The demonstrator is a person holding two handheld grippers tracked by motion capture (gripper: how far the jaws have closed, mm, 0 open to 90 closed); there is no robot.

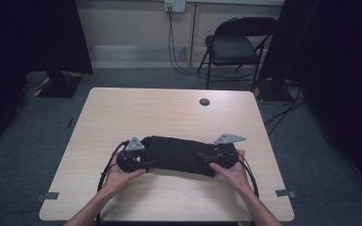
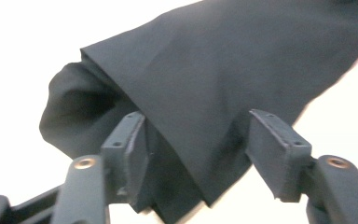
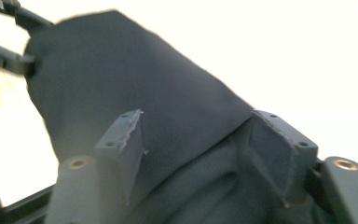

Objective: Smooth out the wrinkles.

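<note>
- As it lies now, the dark cloth [image 1: 179,154] sits folded into a long band on the near half of the worktop [image 1: 169,113], stretched between my two hands.
- Left gripper [image 1: 133,159] is at the cloth's left end, right gripper [image 1: 222,157] at its right end.
- In the left gripper view the fingers [image 2: 128,144] stand apart with a folded corner of cloth running between them; one pad touches the fabric, the other stands clear of it. Not a clamped hold.
- In the right gripper view the fingers [image 3: 121,140] are likewise spread, with the cloth's edge draped across the gap, loose rather than pinched.
- Handling judgement: light, thin, fully limp. It sags and bunches, so it carries no shape of its own. Matte weave, so probably not slippery, and not fragile.
- Layers may slide over each other; a shallow pinch risks catching only the top ply.
- Best hold: the two end corners, fingers reaching well past the edge to take all layers, with both ends kept taut so the fold does not collapse.
</note>
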